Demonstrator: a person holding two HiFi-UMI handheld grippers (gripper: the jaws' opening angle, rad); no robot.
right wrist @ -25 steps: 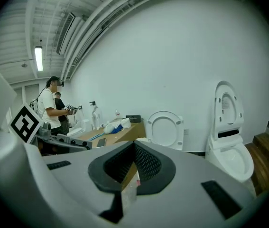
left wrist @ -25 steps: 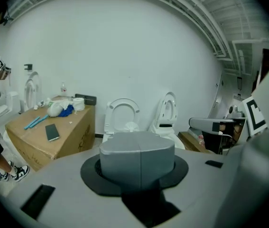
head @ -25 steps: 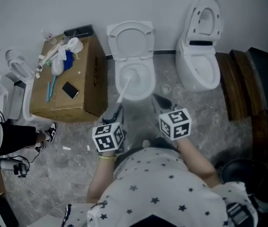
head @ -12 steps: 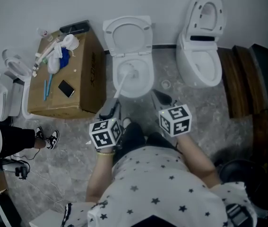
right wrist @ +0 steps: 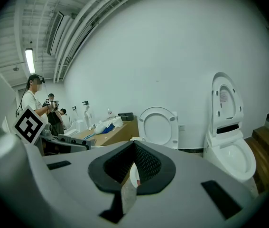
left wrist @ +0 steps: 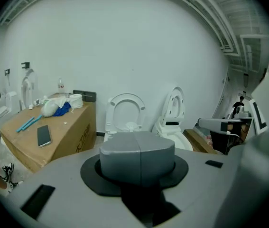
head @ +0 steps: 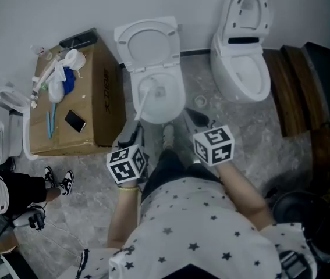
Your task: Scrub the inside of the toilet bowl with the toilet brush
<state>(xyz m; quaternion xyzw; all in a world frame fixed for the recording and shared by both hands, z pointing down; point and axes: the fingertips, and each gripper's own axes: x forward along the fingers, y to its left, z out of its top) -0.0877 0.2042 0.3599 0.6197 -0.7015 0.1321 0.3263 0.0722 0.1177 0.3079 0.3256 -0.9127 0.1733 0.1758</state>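
Floor [head: 252,135]: grey marbled tiles under everything, meeting a plain white wall.
Person [head: 199,231]: stands facing the toilets in a star-print shirt, a gripper in each hand; one shoe toe shows just short of the bowl.
Cardboard box [head: 103,97]: stands to the left of the toilet, close beside it; on its top lie a phone, a blue cloth and white oddments.
Second toilet [head: 243,68]: to the right, well apart from the first, lid raised against the wall.
Toilet bowl [head: 180,96]: straight ahead of the person, seat and lid [head: 147,36] tipped up.
Left gripper [left wrist: 137,153]: its grey jaws are pressed together along a centre seam in its own view; in the head view the brush handle runs straight out of their tips, so it is clamped on the brush.
Right gripper [right wrist: 133,164]: jaws stand apart with nothing between them; it hovers to the right of the bowl's front.
Toilet brush [head: 142,104]: white handle slants up from the left gripper over the front rim, head down inside the bowl at its left.
Phone [head: 74,121]: dark, flat on the box top, near the front edge.
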